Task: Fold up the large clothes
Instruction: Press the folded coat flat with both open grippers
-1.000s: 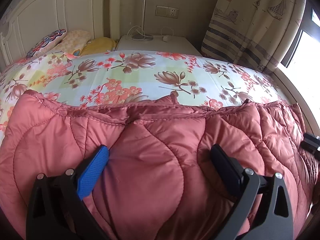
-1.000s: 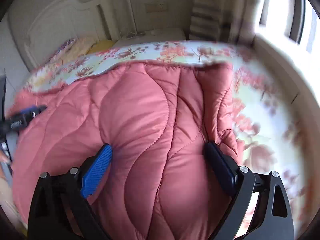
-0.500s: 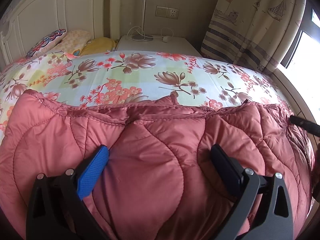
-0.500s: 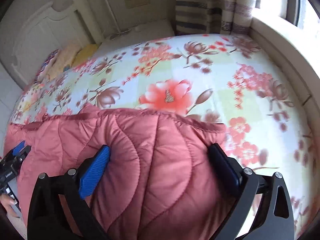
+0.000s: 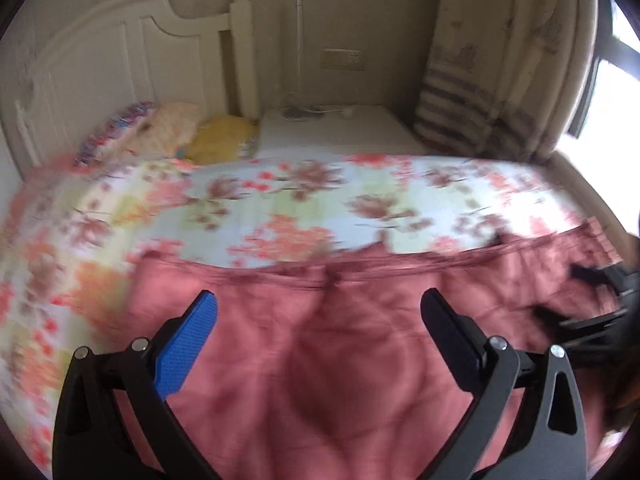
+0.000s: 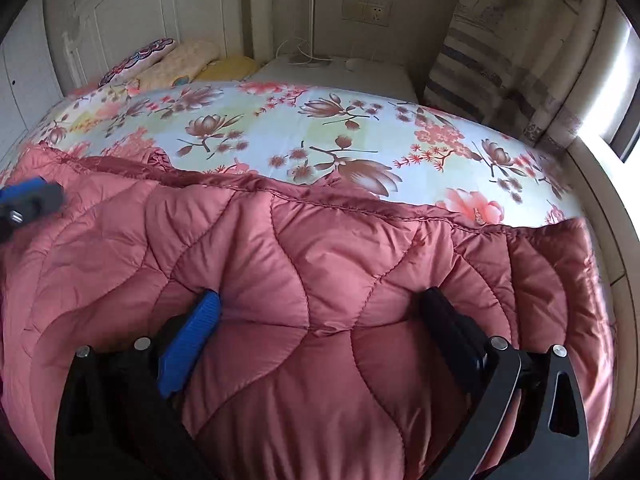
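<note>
Right wrist view: a pink quilted coat (image 6: 304, 320) spread over the near half of the floral bedsheet (image 6: 320, 132).
The right gripper (image 6: 316, 316) presses into the padding, fingers wide apart (a puffy bulge between them). The left gripper (image 5: 320, 312), blurred, also stands spread wide above the coat's left part. Pillows (image 6: 176, 60) lie far left.

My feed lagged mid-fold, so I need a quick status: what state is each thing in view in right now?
Left hand-held gripper: open, quilted fabric below its fingers, view blurred.
Right hand-held gripper: open, fingers pressed into the padding, nothing clamped.
Pink quilted coat: spread across the near part of the bed, far edge bunched.
Floral bedsheet: flat, far part uncovered.
Pillows: piled against the headboard.
Curtain: hanging gathered beside the window.
</note>
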Demonstrator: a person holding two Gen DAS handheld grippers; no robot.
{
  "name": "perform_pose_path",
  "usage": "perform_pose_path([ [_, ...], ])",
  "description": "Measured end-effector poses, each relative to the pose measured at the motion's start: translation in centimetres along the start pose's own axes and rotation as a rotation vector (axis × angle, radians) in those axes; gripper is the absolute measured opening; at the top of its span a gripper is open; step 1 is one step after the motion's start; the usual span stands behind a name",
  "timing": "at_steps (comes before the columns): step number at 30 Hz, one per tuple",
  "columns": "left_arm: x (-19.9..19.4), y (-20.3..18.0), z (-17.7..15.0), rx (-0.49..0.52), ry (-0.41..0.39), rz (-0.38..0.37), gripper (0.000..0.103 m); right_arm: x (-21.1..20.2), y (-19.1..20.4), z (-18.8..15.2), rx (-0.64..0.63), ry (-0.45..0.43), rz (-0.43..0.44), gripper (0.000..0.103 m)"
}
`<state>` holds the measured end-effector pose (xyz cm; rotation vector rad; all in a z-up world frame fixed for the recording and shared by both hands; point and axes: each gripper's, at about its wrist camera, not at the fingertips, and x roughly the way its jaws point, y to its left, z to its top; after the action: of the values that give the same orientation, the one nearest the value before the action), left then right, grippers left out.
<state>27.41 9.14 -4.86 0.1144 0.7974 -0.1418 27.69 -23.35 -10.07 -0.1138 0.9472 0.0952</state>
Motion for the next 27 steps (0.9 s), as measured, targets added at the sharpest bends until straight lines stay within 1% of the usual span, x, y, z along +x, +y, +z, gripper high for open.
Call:
perform_pose_path([
  [1,1.2,1.4,-0.4,-0.001,0.028,0.065,0.101,-0.5,0.0,-0.1,0.009,0.001,-0.008,0.096],
  [2,2.8,3.1,-1.0,-0.028,0.076,0.105,0.101,-0.9,0.2,0.0,0.011,-0.006,-0.023,0.096],
  [3,4.6,4.7,-1.7,-0.074,0.138,0.088,0.101,-1.3,0.0,-0.1,0.008,-0.021,-0.028,0.096],
  [4,5.5,5.9,-2.1,-0.127,0.166,0.032,0.101,-2.4,0.4,-0.2,0.001,-0.054,-0.014,0.096],
  [5,5.9,7.1,-2.2,-0.190,0.172,-0.030,0.101,-3.1,0.5,-0.2,-0.007,-0.081,0.014,0.097],
  [6,5.8,7.7,-2.1,-0.226,0.167,-0.052,0.101,-3.4,0.6,-0.1,-0.012,-0.093,0.032,0.097],
  [7,5.8,7.7,-1.9,-0.236,0.156,-0.047,0.101,-3.0,0.7,-0.1,-0.014,-0.089,0.037,0.097],
  [9,5.8,7.3,-1.9,-0.220,0.153,-0.024,0.101,-1.2,0.9,-0.3,-0.003,-0.048,0.045,0.098],
  [11,4.9,7.0,-1.5,-0.221,0.137,0.016,0.100,-0.2,0.4,-0.3,0.030,-0.044,0.077,0.098],
  [12,4.0,7.0,-1.3,-0.224,0.120,0.044,0.100,-0.2,0.4,-0.3,0.034,-0.042,0.080,0.098],
  [13,2.3,6.6,-0.8,-0.222,0.069,0.046,0.101,-0.2,0.4,-0.3,0.033,-0.041,0.079,0.098],
  [15,0.1,5.8,-0.2,-0.194,-0.015,-0.004,0.101,-0.3,0.6,-0.4,0.027,-0.046,0.074,0.098],
  [16,-0.4,4.7,0.2,-0.154,-0.040,-0.014,0.101,-0.4,0.6,-0.4,0.027,-0.048,0.075,0.098],
  [17,-0.2,3.8,0.4,-0.110,-0.052,-0.008,0.101,-0.4,0.6,-0.5,0.028,-0.049,0.077,0.098],
  [18,0.5,3.3,0.4,-0.083,-0.047,0.005,0.101,-0.3,0.5,-0.5,0.030,-0.049,0.079,0.098],
  [19,2.8,3.2,-0.1,-0.072,0.016,0.016,0.101,-0.3,0.5,-0.5,0.031,-0.049,0.080,0.098],
  [20,5.7,3.8,-0.8,-0.109,0.123,-0.012,0.101,-0.3,0.5,-0.5,0.031,-0.050,0.080,0.098],
  [21,7.4,4.5,-1.0,-0.158,0.194,-0.061,0.101,-0.3,0.5,-0.5,0.031,-0.050,0.080,0.098],
  [22,7.5,5.3,-0.9,-0.206,0.187,-0.097,0.101,-0.3,0.5,-0.5,0.032,-0.050,0.081,0.098],
  [23,7.0,5.7,-0.6,-0.225,0.168,-0.106,0.101,-0.3,0.5,-0.5,0.033,-0.051,0.083,0.098],
  [27,6.5,5.1,-0.4,-0.208,0.150,-0.089,0.101,-0.3,0.6,-0.6,0.037,-0.050,0.084,0.098],
])
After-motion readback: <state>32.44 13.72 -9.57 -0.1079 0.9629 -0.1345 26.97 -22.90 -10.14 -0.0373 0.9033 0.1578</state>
